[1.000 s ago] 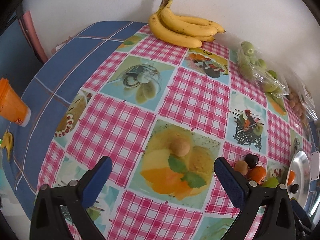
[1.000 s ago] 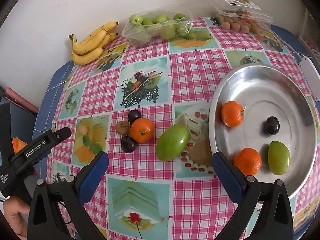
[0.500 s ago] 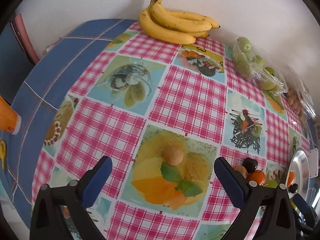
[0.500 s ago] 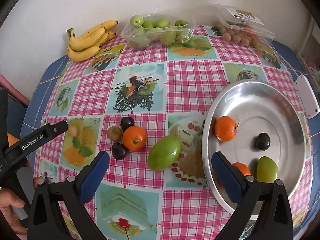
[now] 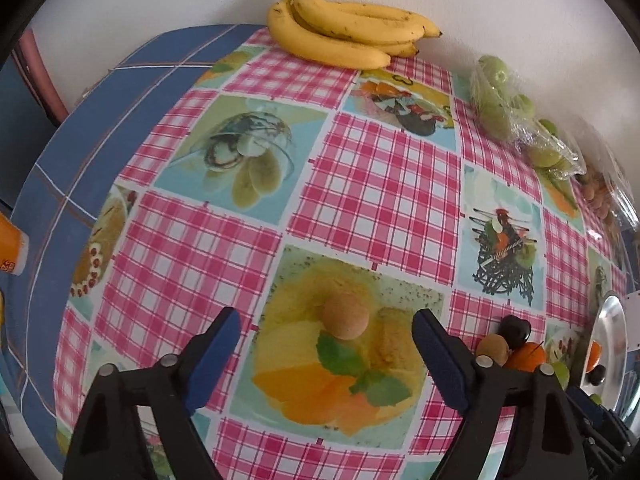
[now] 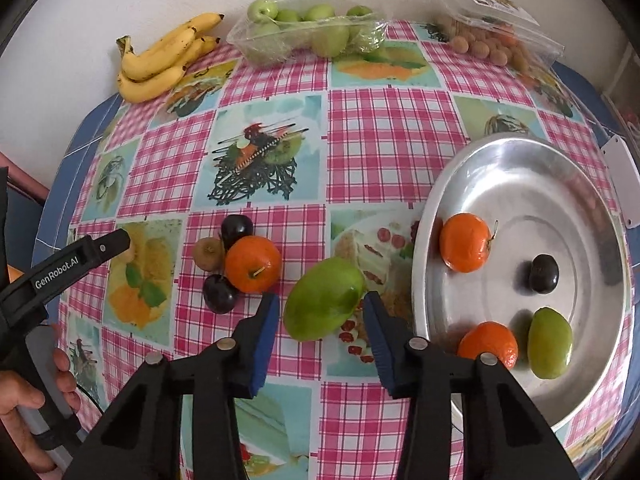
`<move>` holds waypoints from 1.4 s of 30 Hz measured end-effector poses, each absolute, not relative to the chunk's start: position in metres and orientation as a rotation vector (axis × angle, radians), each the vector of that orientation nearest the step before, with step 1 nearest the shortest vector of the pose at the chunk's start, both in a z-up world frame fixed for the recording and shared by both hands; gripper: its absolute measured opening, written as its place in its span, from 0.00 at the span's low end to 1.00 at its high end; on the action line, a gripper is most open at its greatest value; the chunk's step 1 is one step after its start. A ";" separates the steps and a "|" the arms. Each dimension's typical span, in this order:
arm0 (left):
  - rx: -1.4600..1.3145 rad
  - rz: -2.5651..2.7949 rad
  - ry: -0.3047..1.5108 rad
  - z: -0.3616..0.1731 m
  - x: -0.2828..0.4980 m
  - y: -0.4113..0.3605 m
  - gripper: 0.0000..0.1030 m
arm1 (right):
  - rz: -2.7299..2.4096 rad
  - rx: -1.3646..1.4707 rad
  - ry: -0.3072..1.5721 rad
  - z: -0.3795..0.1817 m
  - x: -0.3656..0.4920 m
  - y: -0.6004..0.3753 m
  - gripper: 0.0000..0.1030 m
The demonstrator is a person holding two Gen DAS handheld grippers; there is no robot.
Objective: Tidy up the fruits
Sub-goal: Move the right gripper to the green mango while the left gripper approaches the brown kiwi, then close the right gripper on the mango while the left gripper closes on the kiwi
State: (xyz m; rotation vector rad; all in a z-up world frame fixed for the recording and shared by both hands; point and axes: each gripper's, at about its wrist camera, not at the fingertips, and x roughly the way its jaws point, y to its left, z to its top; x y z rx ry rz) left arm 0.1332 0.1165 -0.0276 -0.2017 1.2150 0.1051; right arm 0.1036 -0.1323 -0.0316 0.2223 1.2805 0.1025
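Observation:
A small tan round fruit (image 5: 345, 317) lies on the tablecloth just beyond my open left gripper (image 5: 326, 330), centred between the jaws. My open right gripper (image 6: 320, 312) straddles a green mango (image 6: 323, 298), with a gap on each side. Left of the mango sit an orange (image 6: 253, 264), two dark plums (image 6: 237, 229) and a kiwi (image 6: 208, 254). The steel tray (image 6: 520, 160) at right holds two oranges (image 6: 465, 242), a plum (image 6: 543, 273) and a green mango (image 6: 549, 348).
Bananas (image 6: 160, 60), a bag of green apples (image 6: 308, 36) and a pack of small brown fruits (image 6: 492, 36) line the wall. The left gripper's body (image 6: 60, 268) and the hand holding it show at the left. An orange cup (image 5: 10, 246) stands off the table's left edge.
Both grippers have moved forward and their jaws have narrowed. The left now frames the tan fruit closely. The right now brackets the green mango.

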 end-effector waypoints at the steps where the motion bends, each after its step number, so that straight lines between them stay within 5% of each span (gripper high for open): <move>1: -0.200 0.102 1.218 -0.029 0.134 0.116 0.82 | 0.102 0.224 1.287 -0.034 0.104 -0.132 0.42; 10: -0.217 0.100 1.231 -0.038 0.137 0.116 0.67 | 0.111 0.246 1.315 -0.045 0.108 -0.130 0.42; 34: -0.255 0.125 1.218 -0.040 0.140 0.120 0.51 | 0.106 0.240 1.333 -0.057 0.114 -0.122 0.42; 42: -0.269 0.120 1.221 -0.040 0.139 0.119 0.27 | 0.115 0.256 1.332 -0.058 0.113 -0.127 0.41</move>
